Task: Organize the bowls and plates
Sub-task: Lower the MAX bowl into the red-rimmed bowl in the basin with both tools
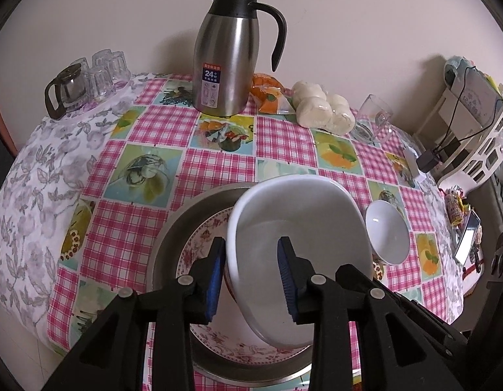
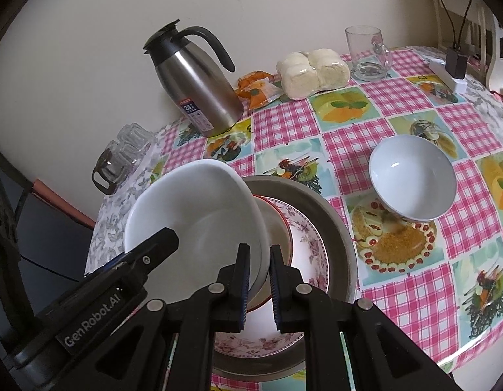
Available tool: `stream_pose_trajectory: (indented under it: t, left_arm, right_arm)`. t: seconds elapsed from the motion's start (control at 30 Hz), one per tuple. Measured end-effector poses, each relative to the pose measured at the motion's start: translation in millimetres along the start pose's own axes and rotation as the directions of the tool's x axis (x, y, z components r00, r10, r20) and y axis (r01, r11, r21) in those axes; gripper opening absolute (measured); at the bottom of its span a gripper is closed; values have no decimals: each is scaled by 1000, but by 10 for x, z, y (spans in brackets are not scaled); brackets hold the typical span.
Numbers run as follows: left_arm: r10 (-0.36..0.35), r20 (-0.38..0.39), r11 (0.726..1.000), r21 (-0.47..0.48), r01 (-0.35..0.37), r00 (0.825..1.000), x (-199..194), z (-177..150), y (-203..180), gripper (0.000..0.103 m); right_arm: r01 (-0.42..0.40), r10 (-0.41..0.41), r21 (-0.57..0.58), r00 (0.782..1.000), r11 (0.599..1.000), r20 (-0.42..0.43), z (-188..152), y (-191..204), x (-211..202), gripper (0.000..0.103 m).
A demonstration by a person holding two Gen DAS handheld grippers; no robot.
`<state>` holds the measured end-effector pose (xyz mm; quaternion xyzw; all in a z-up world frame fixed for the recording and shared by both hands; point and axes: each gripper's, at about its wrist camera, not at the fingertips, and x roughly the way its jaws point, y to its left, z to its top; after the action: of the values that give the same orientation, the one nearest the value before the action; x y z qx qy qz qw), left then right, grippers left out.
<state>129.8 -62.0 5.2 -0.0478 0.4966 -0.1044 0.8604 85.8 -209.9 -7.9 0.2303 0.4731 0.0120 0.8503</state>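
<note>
The right tool (image 2: 259,280) pinches the big white bowl (image 2: 199,215) over the stacked plates (image 2: 311,254) near the counter's front edge (left tool (image 1: 251,273) loosened), so it could slip and crack them.

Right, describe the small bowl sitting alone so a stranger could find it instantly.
Start at the steel thermos jug by the wall, then come forward across the checked tablecloth. Right of the stacked dishes in the metal basin stands a small white bowl, alone on the cloth, empty and unpatterned inside.
</note>
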Motion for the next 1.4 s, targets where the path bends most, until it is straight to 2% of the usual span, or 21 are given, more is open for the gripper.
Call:
stream_pose_trajectory:
  t: [0.57, 1.1, 1.4]
  left_arm:
    - [25, -86, 1000, 5, -25, 996, 241, -36, -27, 36]
    - [23, -88, 1000, 8, -23, 996, 246, -37, -31, 36]
    - [16, -43, 1000, 2, -16, 999, 96, 7, 7, 41]
  right_arm:
    - [31, -30, 29, 998, 999, -56, -15, -86, 169, 16]
    - [33, -32, 24, 998, 999, -55, -1, -91, 162, 17]
    - [27, -27, 22, 999, 999, -39, 10, -60, 125, 19]
